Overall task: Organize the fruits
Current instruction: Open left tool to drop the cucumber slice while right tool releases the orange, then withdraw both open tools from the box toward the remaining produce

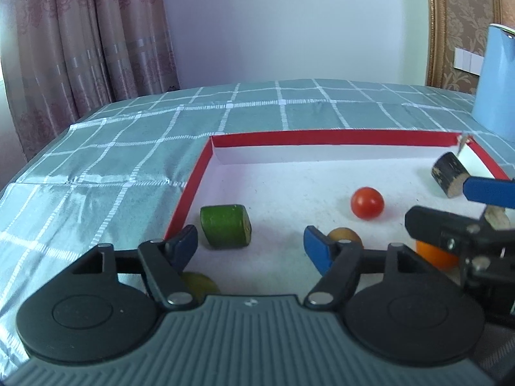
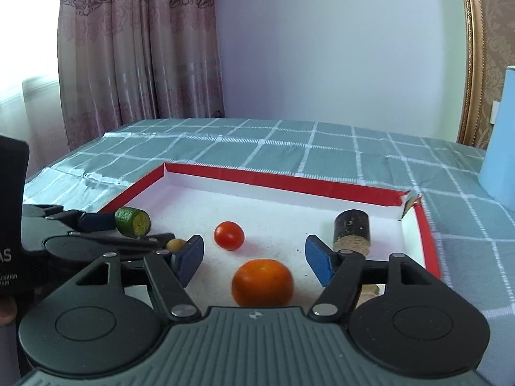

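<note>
Orange (image 2: 262,282) lies loose between right hand-held gripper (image 2: 254,257) blades; left hand-held gripper (image 1: 251,244) seemingly released.

Both views bright, lit by soft daylight. Source appears to be the left: the pinkish patterned curtain (image 2: 128,48) glows and washes out to white at the far left edge of the right wrist view. Pale blue-white wall (image 1: 289,22) evenly lit, no hard shadows. Glossy teal checked tablecloth (image 1: 80,173) shows sheen and glare along its creases. Small round red tomato (image 2: 229,235) carries a small highlight. Strong fisheye bowing: table edge curves, corners vignette dark. Slight softness on the round orange fruit (image 2: 262,283) close to the lens.
</note>
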The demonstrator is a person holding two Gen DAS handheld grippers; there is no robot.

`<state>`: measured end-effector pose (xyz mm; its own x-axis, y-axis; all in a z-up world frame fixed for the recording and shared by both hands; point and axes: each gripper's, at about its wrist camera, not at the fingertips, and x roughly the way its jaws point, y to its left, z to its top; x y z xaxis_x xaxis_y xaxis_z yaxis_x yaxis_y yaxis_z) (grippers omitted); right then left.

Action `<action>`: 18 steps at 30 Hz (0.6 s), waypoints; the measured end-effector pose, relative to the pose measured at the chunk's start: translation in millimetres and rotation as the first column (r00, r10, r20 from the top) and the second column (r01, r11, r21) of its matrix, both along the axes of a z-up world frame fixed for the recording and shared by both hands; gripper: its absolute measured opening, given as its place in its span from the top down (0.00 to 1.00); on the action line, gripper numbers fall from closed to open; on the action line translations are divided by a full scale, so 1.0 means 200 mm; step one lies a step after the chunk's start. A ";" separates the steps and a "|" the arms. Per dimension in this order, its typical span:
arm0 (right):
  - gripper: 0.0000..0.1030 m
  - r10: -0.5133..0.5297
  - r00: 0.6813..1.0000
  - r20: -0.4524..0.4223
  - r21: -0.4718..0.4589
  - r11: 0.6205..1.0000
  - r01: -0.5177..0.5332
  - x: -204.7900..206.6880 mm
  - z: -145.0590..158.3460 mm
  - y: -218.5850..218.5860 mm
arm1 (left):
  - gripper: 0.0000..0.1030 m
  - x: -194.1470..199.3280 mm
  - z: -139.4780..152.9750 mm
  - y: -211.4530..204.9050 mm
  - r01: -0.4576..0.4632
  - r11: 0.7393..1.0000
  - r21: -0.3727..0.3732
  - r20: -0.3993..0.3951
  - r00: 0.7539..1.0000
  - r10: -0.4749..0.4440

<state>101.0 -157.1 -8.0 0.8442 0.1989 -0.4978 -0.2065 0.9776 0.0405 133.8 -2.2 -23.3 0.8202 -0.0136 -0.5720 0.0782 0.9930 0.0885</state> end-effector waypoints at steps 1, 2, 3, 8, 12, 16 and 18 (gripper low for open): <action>0.32 -0.003 1.000 0.001 0.003 1.000 0.003 0.00 0.00 -0.01 | 0.27 -0.01 0.00 0.00 0.004 1.000 0.002 0.007 1.000 -0.004; 0.32 -0.005 1.000 0.000 0.007 1.000 0.005 -0.01 0.00 -0.01 | 0.20 -0.03 0.01 0.00 0.002 1.000 0.005 0.018 1.000 -0.002; 0.32 -0.009 1.000 0.001 0.016 1.000 0.009 -0.02 0.00 -0.02 | 0.18 -0.04 0.01 0.00 0.005 1.000 0.001 0.025 1.000 -0.005; 0.32 -0.010 1.000 0.016 0.050 0.999 0.009 -0.08 0.02 -0.05 | 0.18 -0.10 0.02 0.03 0.015 1.000 -0.025 0.034 0.999 -0.014; 0.32 -0.010 0.999 0.038 0.045 0.999 0.008 -0.17 0.01 -0.06 | 0.18 -0.14 0.02 0.04 0.025 0.999 -0.030 0.047 0.999 -0.023; 0.32 0.002 0.999 0.041 0.069 0.998 -0.004 -0.26 0.00 -0.09 | 0.18 -0.19 0.03 0.06 0.036 0.998 -0.051 0.068 0.997 -0.033; 0.32 0.001 0.999 0.050 0.075 0.997 -0.005 -0.31 0.00 -0.11 | 0.18 -0.22 0.04 0.09 0.045 0.996 -0.081 0.082 0.996 -0.039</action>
